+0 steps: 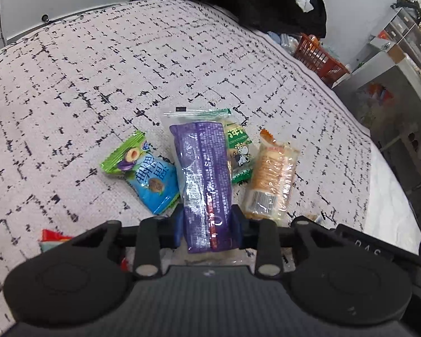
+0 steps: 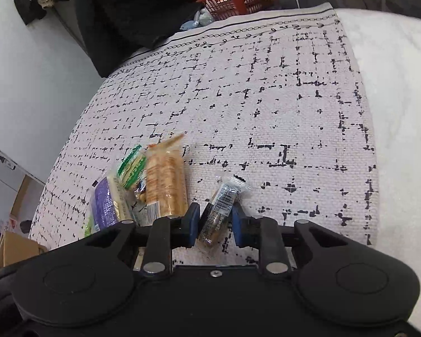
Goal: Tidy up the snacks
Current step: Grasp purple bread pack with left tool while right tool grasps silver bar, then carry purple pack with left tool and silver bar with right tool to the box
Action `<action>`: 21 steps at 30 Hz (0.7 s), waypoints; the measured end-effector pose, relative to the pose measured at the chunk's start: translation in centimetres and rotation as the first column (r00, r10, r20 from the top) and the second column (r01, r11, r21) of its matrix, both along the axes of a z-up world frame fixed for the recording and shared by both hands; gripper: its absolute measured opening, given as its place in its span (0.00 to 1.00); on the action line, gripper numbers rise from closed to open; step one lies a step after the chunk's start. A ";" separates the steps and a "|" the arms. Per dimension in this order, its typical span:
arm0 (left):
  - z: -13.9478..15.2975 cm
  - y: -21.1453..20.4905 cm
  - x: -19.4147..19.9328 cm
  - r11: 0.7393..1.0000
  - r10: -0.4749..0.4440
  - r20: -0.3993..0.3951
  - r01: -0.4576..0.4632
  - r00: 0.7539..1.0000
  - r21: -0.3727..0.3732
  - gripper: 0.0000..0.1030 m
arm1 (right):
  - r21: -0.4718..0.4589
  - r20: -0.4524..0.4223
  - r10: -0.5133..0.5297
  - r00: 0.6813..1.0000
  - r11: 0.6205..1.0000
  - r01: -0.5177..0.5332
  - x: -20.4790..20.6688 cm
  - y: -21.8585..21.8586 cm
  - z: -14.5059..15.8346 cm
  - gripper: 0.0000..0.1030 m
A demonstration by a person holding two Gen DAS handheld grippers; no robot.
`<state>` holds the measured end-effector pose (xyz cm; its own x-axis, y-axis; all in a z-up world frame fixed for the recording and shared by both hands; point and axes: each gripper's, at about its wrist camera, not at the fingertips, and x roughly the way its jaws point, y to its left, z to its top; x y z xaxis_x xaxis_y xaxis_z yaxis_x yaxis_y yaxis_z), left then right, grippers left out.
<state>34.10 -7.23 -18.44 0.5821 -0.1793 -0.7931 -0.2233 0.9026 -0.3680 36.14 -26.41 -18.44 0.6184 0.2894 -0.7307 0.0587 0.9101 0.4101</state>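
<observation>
the left gripper (image 1: 207, 224) is clenched on a purple snack packet (image 1: 203, 179), its blue pads pressed against both sides of the packet's near end. the packet lies lengthwise on the patterned cloth (image 1: 126, 70), between a blue-green candy pack (image 1: 146, 172) and a green milk-candy pack (image 1: 238, 151), with a clear cracker pack (image 1: 272, 179) just beside. the right gripper (image 2: 214, 224) grasps a small dark wrapped snack (image 2: 223, 207), near the cracker pack on the cloth.

Both claws, left (image 1: 207, 224) and right (image 2: 214, 226), angled downward, pads nearly together.
</observation>
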 end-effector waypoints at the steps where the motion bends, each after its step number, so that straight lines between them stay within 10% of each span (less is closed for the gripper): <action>1: 0.3 0.2 -0.4 1.000 0.002 0.007 -0.002 1.000 -0.002 0.32 | 0.000 0.006 0.001 1.000 1.000 -0.001 -0.2 0.0 0.2 0.23; 21: 7.4 4.4 -9.0 0.998 -0.059 0.141 0.056 0.988 0.023 0.31 | 0.065 0.128 0.093 0.987 0.993 -0.102 -7.6 3.7 6.7 0.19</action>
<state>25.11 -2.87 -11.04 0.6776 -0.2014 -0.7073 -0.1178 0.9196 -0.3747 28.52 -22.74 -11.77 0.6691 0.4014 -0.6254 -0.0846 0.8773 0.4725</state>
